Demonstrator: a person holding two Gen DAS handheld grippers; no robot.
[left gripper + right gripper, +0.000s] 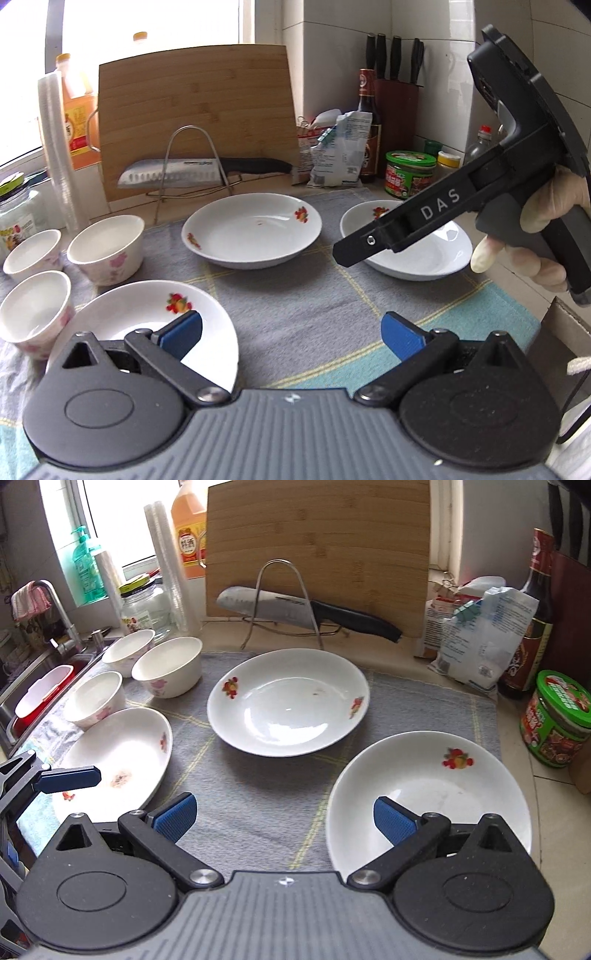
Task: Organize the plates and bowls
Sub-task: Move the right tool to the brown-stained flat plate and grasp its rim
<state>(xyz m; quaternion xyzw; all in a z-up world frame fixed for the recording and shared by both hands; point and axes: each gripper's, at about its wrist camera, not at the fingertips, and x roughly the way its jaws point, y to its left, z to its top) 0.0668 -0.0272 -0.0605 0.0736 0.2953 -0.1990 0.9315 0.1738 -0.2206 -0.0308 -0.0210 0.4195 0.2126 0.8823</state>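
Note:
Three white plates with fruit prints lie on a grey checked cloth point(258, 805): a left plate point(122, 753), a centre plate point(288, 701) and a right plate point(424, 790). Three white bowls with pink flowers point(168, 664) point(129, 650) point(98, 698) stand apart at the cloth's left edge. My left gripper point(291, 332) is open and empty, its left finger above the near-left plate point(147, 317). My right gripper point(284, 816) is open and empty, its right finger above the right plate. In the left wrist view it hides part of that plate point(424, 258).
A bamboo cutting board point(317, 546) leans at the back, behind a wire rack holding a large knife point(280, 607). Bottles, bags and a green-lidded jar point(557, 720) crowd the right side. A sink point(40, 694) and stacked plastic cups point(170, 572) sit on the left.

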